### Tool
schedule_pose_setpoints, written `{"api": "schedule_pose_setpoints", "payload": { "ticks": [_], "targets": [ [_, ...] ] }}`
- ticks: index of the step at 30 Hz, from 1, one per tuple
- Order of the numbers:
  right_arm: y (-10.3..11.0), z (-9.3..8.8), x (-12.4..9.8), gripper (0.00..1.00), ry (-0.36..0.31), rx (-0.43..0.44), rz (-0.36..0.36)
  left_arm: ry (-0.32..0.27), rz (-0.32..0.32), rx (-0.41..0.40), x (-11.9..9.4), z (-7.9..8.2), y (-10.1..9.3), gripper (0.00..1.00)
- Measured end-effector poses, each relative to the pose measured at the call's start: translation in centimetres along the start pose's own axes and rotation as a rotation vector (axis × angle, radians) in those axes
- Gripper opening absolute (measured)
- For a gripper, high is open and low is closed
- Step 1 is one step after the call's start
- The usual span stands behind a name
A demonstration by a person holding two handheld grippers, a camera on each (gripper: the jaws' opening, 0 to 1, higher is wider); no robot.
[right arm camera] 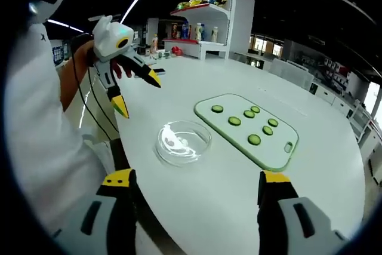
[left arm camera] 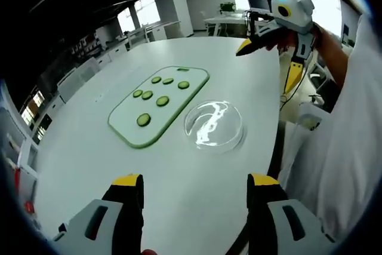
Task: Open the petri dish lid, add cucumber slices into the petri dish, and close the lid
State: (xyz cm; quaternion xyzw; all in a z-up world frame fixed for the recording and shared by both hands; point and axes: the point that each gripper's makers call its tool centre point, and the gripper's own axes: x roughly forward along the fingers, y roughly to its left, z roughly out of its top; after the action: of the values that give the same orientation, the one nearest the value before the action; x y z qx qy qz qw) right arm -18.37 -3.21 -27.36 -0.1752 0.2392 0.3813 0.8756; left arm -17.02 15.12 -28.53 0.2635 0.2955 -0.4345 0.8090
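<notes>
Item: petri dish (left arm camera: 213, 125), clear, lid seated so far as we can tell, resting on the white table (left arm camera: 89, 159) just beside the green cutting board (left arm camera: 128, 125). Item: cucumber slices (left arm camera: 162, 101), seven, laid flat on that board, none in the dish. Item: left gripper (left arm camera: 195, 188), held back above the near table edge, jaws wide and empty; in the right gripper view it shows raised off to the side (right arm camera: 136, 92), well apart from the dish. Item: right gripper (right arm camera: 199, 183), likewise withdrawn, jaws wide, holding nothing. Status: we judge the task at its opening step, lid not yet lifted. Next move, in our estimate: one gripper descends to the dish, pinches the lid's rim lightly and lifts it straight, the glass being smooth and liable to slip.
</notes>
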Motion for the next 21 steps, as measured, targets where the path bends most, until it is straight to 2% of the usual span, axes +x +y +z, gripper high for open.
{"api": "schedule_pose_setpoints", "payload": {
  "ticks": [6, 10, 16, 21],
  "targets": [
    [0.0, -0.7, 0.1, 0.82, 0.005, 0.015, 0.011, 0.015, -0.012, 0.024, 0.0, -0.3, -0.2, 0.69],
    [-0.1, -1.1, 0.0, 0.82, 0.019, 0.017, 0.016, 0.031, -0.012, 0.078, -0.2, -0.3, -0.5, 0.69],
    [-0.7, -1.5, -0.3, 0.82, 0.032, 0.014, 0.001, 0.016, -0.011, 0.084, -0.3, -0.2, -0.2, 0.69],
    [-0.5, -0.8, -0.4, 0.82, 0.025, -0.006, 0.001, -0.004, 0.009, 0.074, -0.2, 0.2, 0.3, 0.69]
  ]
}}
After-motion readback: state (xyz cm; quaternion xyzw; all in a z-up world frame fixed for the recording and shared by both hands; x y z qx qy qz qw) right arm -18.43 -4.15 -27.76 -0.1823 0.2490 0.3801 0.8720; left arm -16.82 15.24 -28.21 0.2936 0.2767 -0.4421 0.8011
